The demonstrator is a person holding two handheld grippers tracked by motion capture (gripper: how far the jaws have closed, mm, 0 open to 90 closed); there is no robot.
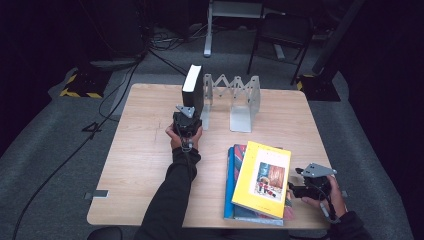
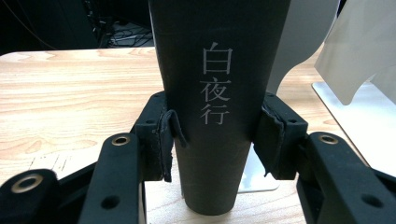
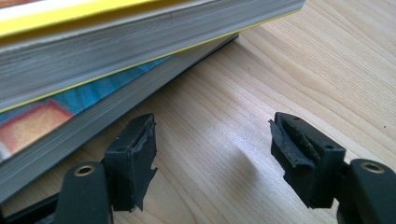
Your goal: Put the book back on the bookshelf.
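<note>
I find the thick black hardcover book (image 2: 219, 107) standing upright near the far edge of the pale wood-grain table (image 1: 145, 150), its spine with grey characters facing my left gripper (image 1: 187, 121); that gripper is clamped on the spine, both pads pressing its sides; the book stands just beside the left plate of a grey folding metal book rack (image 1: 235, 97), though I cannot tell whether they touch. My right gripper (image 3: 212, 154) sits released at the near right corner, jaws apart over bare wood, nothing between them; just beside it lies a stack of flat books, a yellow-covered paperback (image 1: 262, 177) on top of a blue-covered volume (image 1: 230, 187), the yellow one skewed. The table stands on grey carpet (image 1: 50, 145); black cables (image 1: 75, 150) trail across it; a dark chair (image 1: 282, 35) stands beyond in a dim room.
</note>
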